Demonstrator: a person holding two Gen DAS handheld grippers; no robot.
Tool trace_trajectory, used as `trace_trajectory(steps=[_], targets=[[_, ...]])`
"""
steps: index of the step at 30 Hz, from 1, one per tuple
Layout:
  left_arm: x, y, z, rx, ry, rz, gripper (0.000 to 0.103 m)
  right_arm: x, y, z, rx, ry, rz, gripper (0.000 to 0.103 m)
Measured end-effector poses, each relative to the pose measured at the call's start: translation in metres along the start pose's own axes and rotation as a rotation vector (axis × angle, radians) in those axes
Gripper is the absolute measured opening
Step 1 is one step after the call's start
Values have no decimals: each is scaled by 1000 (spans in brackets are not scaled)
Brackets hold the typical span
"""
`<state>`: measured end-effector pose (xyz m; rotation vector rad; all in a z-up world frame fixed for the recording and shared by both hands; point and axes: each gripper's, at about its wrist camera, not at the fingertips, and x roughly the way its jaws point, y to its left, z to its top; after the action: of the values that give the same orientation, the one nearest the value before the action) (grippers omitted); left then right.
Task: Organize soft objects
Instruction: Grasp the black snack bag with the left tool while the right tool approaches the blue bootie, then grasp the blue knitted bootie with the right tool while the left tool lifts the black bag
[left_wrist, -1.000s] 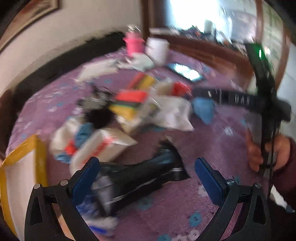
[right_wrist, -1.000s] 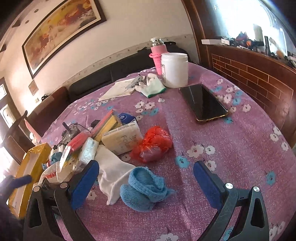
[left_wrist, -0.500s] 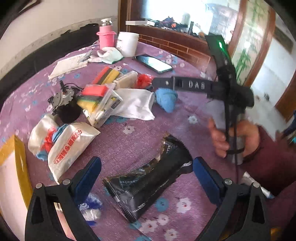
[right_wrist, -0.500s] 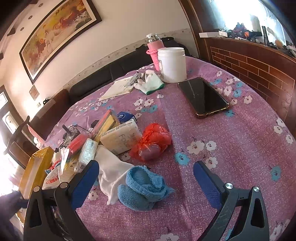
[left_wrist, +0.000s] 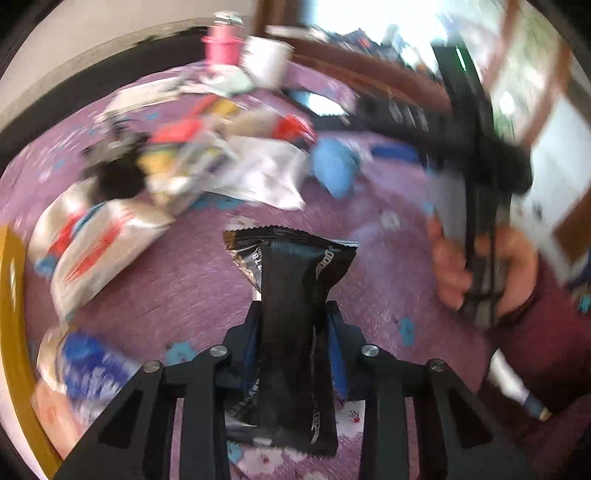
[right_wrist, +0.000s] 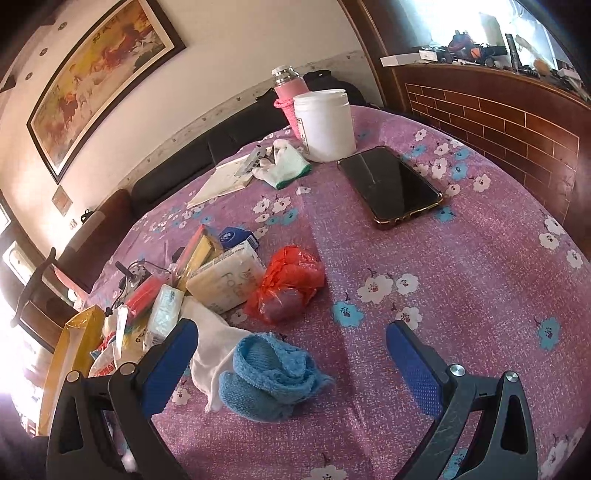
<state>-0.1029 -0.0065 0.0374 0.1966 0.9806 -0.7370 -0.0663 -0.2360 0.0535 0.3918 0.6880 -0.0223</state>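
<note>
Jaws pinch 1 black packet; 1 blue sock.

Daylight pours in from the window at the upper right of both views, blowing out to pure white there, and more glare burns the right wrist view's lower left edge. The left wrist view is smeared with motion blur across the whole table clutter, only the black packet near the centre staying fairly sharp. The right wrist view is crisp and evenly bright, soft shadows under the blue cloth, with fisheye bending the painting and dark corners.
</note>
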Motion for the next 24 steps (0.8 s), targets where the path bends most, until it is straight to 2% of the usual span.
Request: trace_trajectory(steps=[3,5,7,9,11,13,15,16,18,20,21,22,23,24], targets=[[-24,19,-8,-110,-70,-22,28,-7,-2,2,-5,-16,5,103],[-37,28,-16,-156,-99,-41,28,-13,-2,3,-30,-20,-22,103],[-39,32,-20,-171,-101,-42,28,-11,-3,6,-64,18,-63,103],[-33,33,-23,-178,-88,-36,28,-7,-4,9,-68,58,-61,102],[-26,28,-19,-187,-83,-38,37,0,-1,11,-88,112,-50,97],[-24,25,-18,-191,-85,-46,65,4,4,9,-107,141,-38,93],[-23,21,-15,-191,-109,-39,78,5,10,5,-117,157,-15,93],[-22,17,-12,-187,-115,-33,81,6,13,2,-122,165,-11,93],[-14,9,-8,-165,-103,-17,81,10,18,-2,-138,179,-11,92],[1,0,-4,-133,-74,37,81,18,22,-6,-159,202,-42,78],[9,-2,-3,-132,-53,55,81,21,22,-8,-164,213,-55,74],[18,-2,-3,-140,-23,62,73,23,21,-10,-164,223,-61,67],[24,-1,-5,-151,-23,96,69,21,21,-12,-169,216,-68,62],[24,-1,-6,-147,-32,113,48,19,21,-14,-176,208,-71,59]])
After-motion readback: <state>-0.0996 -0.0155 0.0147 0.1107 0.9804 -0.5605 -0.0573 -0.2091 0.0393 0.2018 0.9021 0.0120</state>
